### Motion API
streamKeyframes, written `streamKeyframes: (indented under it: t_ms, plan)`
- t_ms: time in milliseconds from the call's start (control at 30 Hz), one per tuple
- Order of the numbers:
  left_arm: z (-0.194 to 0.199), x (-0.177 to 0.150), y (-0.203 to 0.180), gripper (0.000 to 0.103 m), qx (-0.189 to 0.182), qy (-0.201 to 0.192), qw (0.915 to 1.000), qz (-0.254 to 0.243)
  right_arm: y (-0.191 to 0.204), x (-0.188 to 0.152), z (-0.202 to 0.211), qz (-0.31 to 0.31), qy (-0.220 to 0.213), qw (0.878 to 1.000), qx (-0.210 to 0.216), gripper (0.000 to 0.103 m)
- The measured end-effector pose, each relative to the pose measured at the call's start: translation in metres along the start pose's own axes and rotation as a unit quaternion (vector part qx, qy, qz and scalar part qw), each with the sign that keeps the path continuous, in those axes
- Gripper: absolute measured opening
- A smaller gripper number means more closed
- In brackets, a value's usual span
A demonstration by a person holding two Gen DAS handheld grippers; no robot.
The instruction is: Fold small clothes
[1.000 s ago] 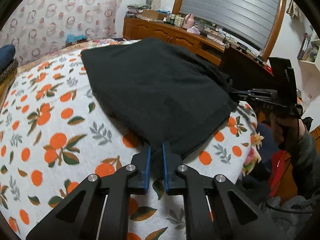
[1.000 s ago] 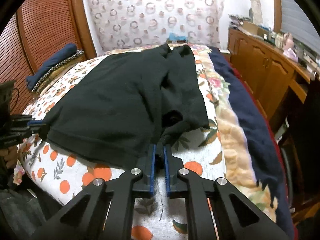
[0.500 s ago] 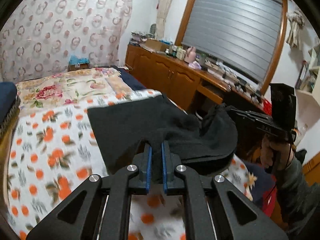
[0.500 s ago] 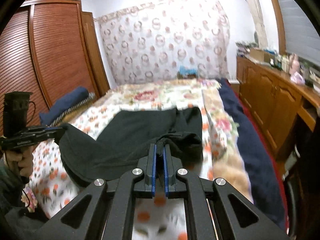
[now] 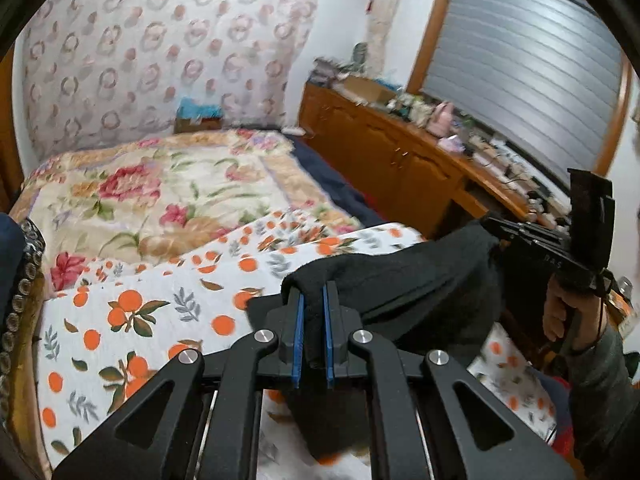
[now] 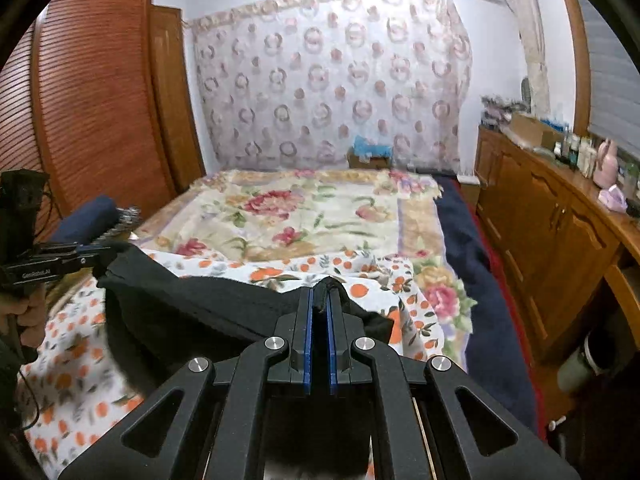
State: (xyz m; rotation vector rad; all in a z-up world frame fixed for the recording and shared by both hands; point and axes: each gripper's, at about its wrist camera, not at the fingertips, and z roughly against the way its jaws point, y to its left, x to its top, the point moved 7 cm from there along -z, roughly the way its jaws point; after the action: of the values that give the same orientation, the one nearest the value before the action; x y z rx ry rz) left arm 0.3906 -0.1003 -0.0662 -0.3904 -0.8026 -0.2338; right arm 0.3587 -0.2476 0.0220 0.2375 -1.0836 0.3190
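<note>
Now both grippers clamp the black garment (image 5: 420, 292), stretched between them. From the left gripper (image 5: 313, 332), the right gripper (image 5: 520, 236) lies toward two o'clock.

Floral bedspread (image 6: 304, 216), wooden cabinet (image 6: 560, 240), patterned curtain (image 6: 332, 80)

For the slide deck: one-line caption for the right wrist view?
Right claw and left claw each pinch a corner of the black garment, stretched above the orange-print sheet.
</note>
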Motion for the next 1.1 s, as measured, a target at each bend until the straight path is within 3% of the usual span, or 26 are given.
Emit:
streamKeyframes:
  t_ms: [133,200,267,300,367,433,500,667,933,1100]
  plan:
    - [-0.021,-0.01,0.011,0.01,0.016,0.027,0.9995,0.003,-0.007,-0.001,-0.038,-0.01,0.04,0.999,-0.014,0.006]
    - [-0.024,-0.013,0.016,0.014,0.023,0.033,0.9992,0.003,-0.004,0.001,-0.041,-0.005,0.04,0.999,-0.023,0.009]
    - [-0.02,-0.011,0.021,0.03,0.031,0.021,0.9993,0.003,-0.003,0.002,-0.038,-0.009,0.035,0.999,-0.031,0.021]
    - [-0.016,-0.01,0.024,0.046,0.035,0.013,0.9993,0.001,-0.004,0.002,-0.034,-0.012,0.031,0.999,-0.035,0.028]
    - [-0.014,-0.009,0.027,0.059,0.031,0.013,0.9994,-0.005,-0.004,0.006,-0.029,-0.013,0.024,0.999,-0.032,0.036]
    - [-0.012,-0.01,0.03,0.08,0.028,0.014,0.9995,-0.006,-0.004,0.001,-0.022,-0.012,0.026,0.999,-0.043,0.048]
    - [-0.011,-0.014,0.029,0.08,0.027,0.017,0.9995,-0.008,-0.004,-0.004,-0.025,-0.009,0.035,0.999,-0.037,0.053]
    - [-0.029,-0.027,0.019,0.08,0.008,0.048,0.9986,-0.019,0.009,-0.017,-0.036,0.003,0.076,0.997,-0.018,0.053]
    - [-0.059,-0.033,0.014,0.08,0.016,0.086,0.9957,-0.029,-0.013,-0.003,-0.063,-0.051,0.093,0.994,0.009,0.053]
    - [-0.071,-0.035,0.023,0.08,0.016,0.098,0.995,-0.009,-0.014,-0.008,-0.061,-0.048,0.102,0.994,0.004,0.053]
